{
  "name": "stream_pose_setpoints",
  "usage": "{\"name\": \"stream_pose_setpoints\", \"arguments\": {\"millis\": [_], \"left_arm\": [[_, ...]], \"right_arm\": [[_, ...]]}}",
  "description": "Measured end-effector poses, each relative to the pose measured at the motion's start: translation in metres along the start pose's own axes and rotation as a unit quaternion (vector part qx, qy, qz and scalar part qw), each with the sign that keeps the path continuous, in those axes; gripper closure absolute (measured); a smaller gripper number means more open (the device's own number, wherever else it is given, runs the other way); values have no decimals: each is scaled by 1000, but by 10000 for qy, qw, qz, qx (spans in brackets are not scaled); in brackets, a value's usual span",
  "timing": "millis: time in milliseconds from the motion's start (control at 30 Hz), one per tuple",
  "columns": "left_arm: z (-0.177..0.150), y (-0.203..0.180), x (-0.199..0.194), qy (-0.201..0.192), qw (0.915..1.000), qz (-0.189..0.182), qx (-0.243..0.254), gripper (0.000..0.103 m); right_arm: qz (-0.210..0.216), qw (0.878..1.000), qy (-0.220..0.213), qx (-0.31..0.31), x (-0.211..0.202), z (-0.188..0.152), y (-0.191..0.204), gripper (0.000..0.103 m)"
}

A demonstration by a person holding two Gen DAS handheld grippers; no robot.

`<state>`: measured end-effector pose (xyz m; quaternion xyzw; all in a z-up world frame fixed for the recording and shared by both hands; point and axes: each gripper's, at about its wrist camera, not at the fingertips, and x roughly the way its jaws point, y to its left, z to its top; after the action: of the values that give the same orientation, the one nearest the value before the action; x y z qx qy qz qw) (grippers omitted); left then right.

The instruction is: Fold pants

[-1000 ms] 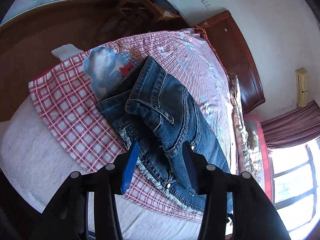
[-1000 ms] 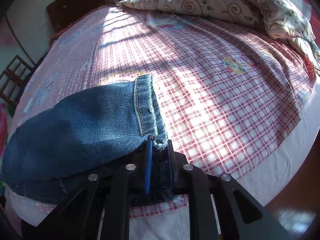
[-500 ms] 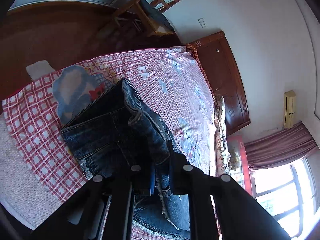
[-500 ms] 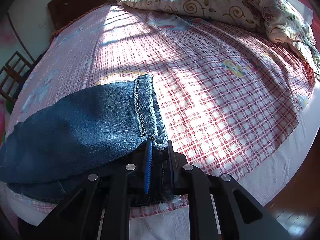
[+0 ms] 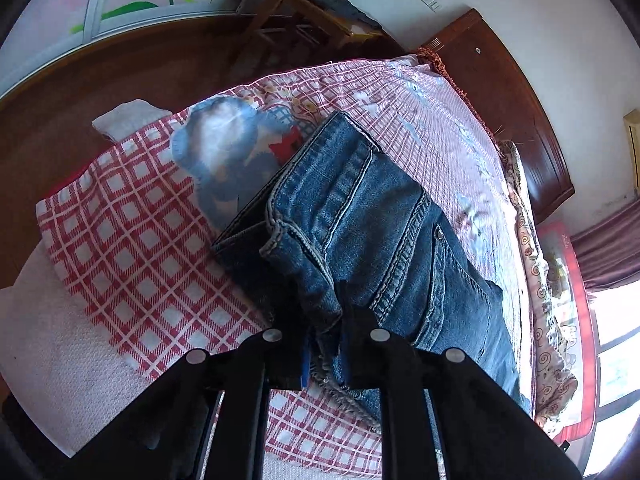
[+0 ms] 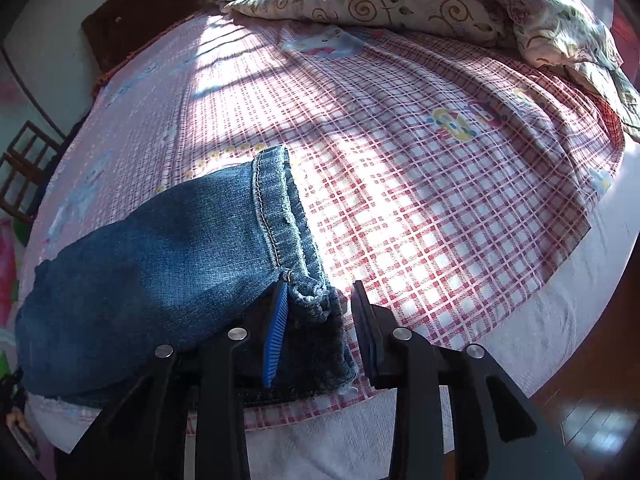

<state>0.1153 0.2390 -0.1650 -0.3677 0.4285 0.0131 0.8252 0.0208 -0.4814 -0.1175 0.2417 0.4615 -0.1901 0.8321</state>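
Blue jeans (image 5: 372,240) lie on bed's red checked sheet (image 5: 132,240), near bed's front edge. Long way of jeans runs side to side along that edge.

Left gripper (image 5: 325,350) squeezed tight on frayed waist end, denim bunched between jaws.

Right gripper (image 6: 320,320) at leg hem (image 6: 280,220); jaws have just been opening, hem corner sits loose between them, pads not pinching.

Left hand has only hold now. Guess: waist end goes across toward hem to make fold.
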Motion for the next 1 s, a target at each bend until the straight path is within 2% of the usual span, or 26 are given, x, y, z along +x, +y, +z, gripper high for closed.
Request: {"name": "stream_pose_setpoints", "arguments": {"millis": [100,167,267,400,500,600,667,700,733,800,900,933,1000], "left_arm": [[-1,2,0,-8,10000,-44,-72,91],[-2,2,-1,-12,10000,-38,-24,91],[-3,8,-2,14,9999,-92,-42,91],[-1,8,-2,56,9999,-83,-1,91],[4,6,-2,155,9998,-72,43,90],[9,7,-1,269,9996,-120,-18,90],[11,8,0,342,9993,-163,-61,90],[12,9,0,382,9991,-183,-78,90],[14,10,1,428,9988,-207,-106,90],[17,13,2,526,9981,-274,-160,90],[21,15,4,686,9969,-349,-135,90],[22,15,5,735,9965,-368,-119,90],[25,17,7,826,9956,-425,-113,90]], "right_arm": [[579,9946,-114,854,-20,-8,-24,67],[976,9864,-164,1309,-29,-14,-34,67],[1654,9673,-58,1919,-26,-24,-38,67],[2275,9390,149,2574,-7,-35,-29,67],[2454,9216,175,3001,5,-35,-22,67],[2430,9093,222,3371,20,-32,-20,67],[2266,9150,232,3330,27,-29,-16,94],[2206,9199,221,3235,27,-27,-13,101],[2121,9285,137,3044,22,-24,-8,101],[2015,9515,-296,2306,-7,-14,11,101],[2179,9560,-711,1832,-44,-17,20,102],[2057,9611,-687,1712,-45,-19,17,102],[1769,9667,-329,1823,-26,-34,1,102]]}}
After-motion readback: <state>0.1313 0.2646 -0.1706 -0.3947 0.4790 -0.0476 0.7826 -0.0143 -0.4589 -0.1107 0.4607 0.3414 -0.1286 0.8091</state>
